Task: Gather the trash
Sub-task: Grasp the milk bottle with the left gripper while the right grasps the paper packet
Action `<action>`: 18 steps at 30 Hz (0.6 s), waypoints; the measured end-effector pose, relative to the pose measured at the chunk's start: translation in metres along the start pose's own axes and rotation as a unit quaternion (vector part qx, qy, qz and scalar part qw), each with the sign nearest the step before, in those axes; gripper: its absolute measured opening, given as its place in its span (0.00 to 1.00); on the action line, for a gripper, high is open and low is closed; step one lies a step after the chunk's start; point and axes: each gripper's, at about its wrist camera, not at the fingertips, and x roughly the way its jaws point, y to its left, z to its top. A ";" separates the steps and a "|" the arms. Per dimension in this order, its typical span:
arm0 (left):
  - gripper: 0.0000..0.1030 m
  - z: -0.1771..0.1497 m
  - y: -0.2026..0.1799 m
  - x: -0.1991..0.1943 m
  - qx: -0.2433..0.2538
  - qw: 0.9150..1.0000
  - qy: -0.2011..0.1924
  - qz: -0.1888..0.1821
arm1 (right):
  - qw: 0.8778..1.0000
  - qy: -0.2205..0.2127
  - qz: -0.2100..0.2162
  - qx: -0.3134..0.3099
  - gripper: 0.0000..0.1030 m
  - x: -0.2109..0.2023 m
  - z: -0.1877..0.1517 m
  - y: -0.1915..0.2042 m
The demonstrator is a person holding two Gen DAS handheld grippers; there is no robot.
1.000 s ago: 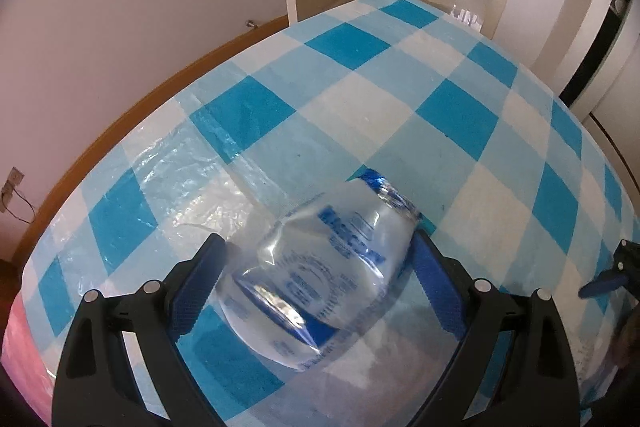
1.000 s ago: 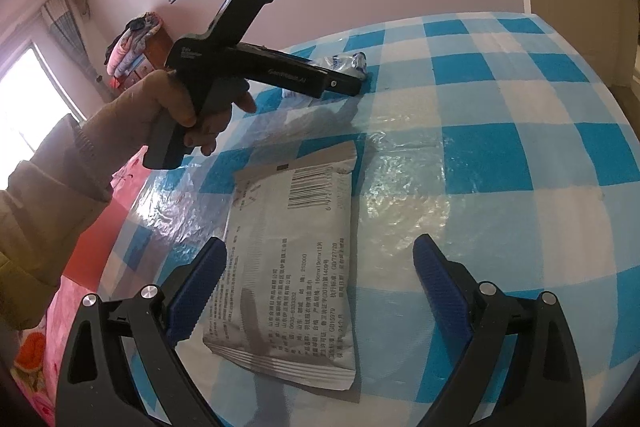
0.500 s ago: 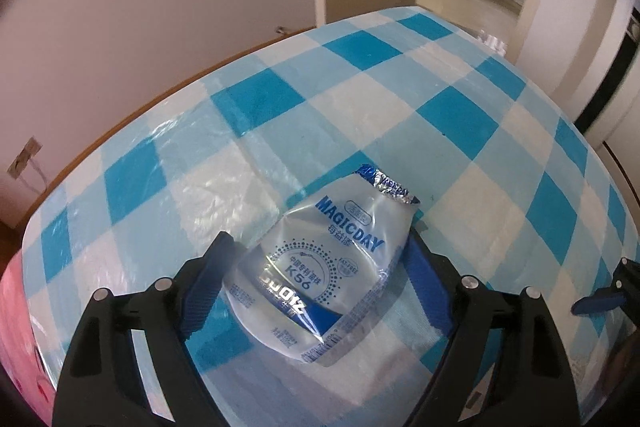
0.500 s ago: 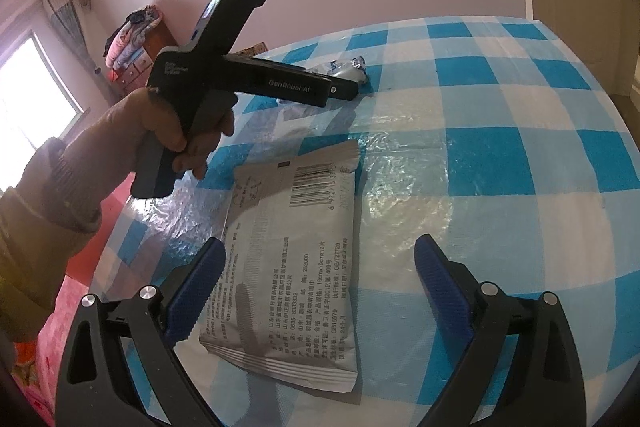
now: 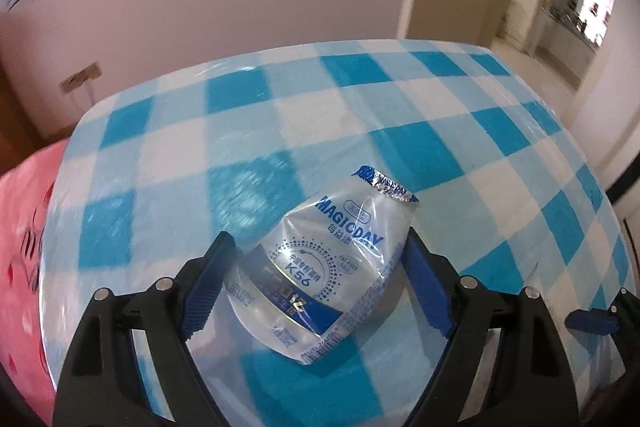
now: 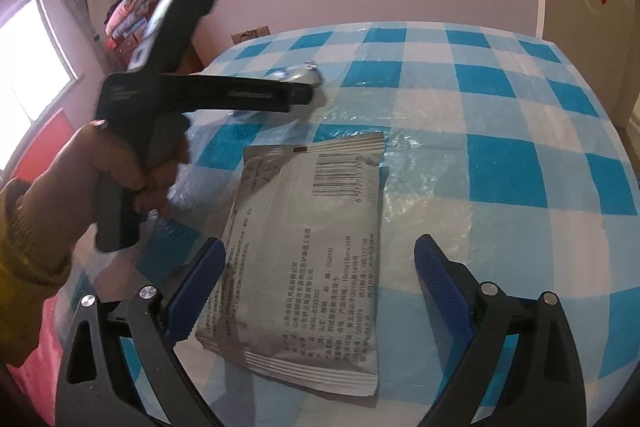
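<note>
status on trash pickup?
Nothing visibly collected yet. In hand: the left tool brackets the crumpled drink bottle, jaws just narrowed, grip uncertain. Left: the grey packet lies flat on the checked tablecloth beneath the open right tool.

Blue-and-white check under silver trash

The tablecloth [image 5: 400, 115] is checked in bright blue, pale blue and white. The bottle [image 5: 320, 267], lower centre, is clear with blue lettering and a silver foil rim. The packet [image 6: 308, 247] is grey with black print and a barcode. Gripper pads [image 6: 204, 287] are blue on black.
</note>
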 end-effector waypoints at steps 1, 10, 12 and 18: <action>0.81 -0.004 0.003 -0.004 -0.007 1.000 -0.003 0.003 | 1.000 0.001 -0.006 -0.003 0.92 0.001 0.001 0.001; 0.81 -0.034 0.015 -0.040 -0.049 0.998 -0.027 0.022 | 0.999 0.013 -0.027 -0.022 0.96 0.010 0.005 0.011; 0.81 -0.043 0.017 -0.048 -0.058 0.997 -0.031 0.028 | 0.999 0.014 -0.030 -0.025 0.96 0.011 0.005 0.012; 0.81 -0.066 0.022 -0.070 -0.079 0.995 -0.041 0.032 | 0.998 0.019 -0.044 -0.035 0.96 0.014 0.004 0.017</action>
